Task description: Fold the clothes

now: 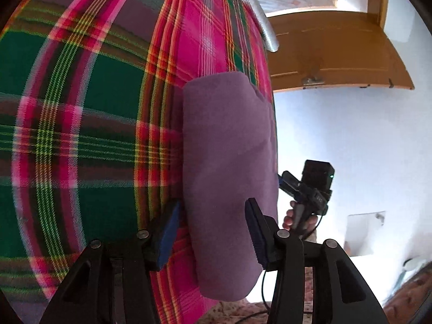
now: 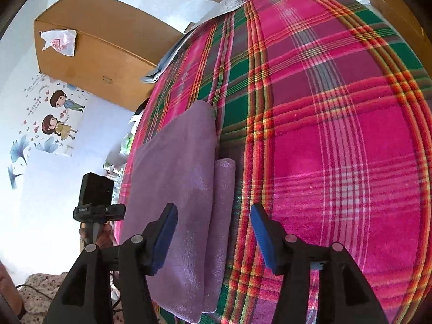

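Observation:
A folded purple towel (image 1: pixel 229 167) lies on a pink, green and red plaid blanket (image 1: pixel 89 124), near the blanket's edge. My left gripper (image 1: pixel 213 232) is open, its blue pads on either side of the towel's near end, holding nothing. In the right wrist view the same towel (image 2: pixel 178 189) shows as a folded stack with a rolled edge on its right side. My right gripper (image 2: pixel 213 235) is open over the towel's near right edge, empty. Each wrist view shows the other gripper's handle beyond the towel, in the left wrist view (image 1: pixel 310 194) and the right wrist view (image 2: pixel 94 205).
The plaid blanket (image 2: pixel 337 135) covers a wide surface. A brown cardboard box (image 2: pixel 102 48) and a wooden door (image 1: pixel 337 54) stand beyond it. A white wall with cartoon stickers (image 2: pixel 56 118) is at the left. Cables trail near floral fabric (image 2: pixel 37 291).

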A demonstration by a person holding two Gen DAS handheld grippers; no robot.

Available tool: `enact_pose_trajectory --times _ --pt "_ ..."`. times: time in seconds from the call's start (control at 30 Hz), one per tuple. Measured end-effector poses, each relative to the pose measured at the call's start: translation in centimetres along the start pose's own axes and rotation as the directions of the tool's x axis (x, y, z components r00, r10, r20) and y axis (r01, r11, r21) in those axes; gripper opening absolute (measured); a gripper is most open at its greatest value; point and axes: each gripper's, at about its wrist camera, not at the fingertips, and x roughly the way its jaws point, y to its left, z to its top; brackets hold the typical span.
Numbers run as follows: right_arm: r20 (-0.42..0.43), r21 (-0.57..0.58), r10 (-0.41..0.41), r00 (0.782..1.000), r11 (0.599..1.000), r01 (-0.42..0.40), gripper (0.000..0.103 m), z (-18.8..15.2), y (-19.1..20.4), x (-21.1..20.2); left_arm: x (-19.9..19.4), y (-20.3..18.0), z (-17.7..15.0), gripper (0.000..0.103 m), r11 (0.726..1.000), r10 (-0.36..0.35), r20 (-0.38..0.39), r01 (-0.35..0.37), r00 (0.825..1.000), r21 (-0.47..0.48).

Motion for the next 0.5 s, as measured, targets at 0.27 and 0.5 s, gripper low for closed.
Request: enact_pose_trajectory --times 0.27,0.5 --pt "-0.058 -0.066 -0.113 0.992 0.992 0.109 0.057 0.0 0.6 -0.6 -2.0 0.9 -1.8 0.051 0.999 0.005 -0.03 -0.006 1.0 -0.032" --pt "-0.078 -0.048 -0.04 0.996 0.998 0.036 0.061 0.6 0.5 0.6 -2.3 1.0 -1.8 0.051 0.999 -0.017 -0.039 0.015 0.999 -0.039"
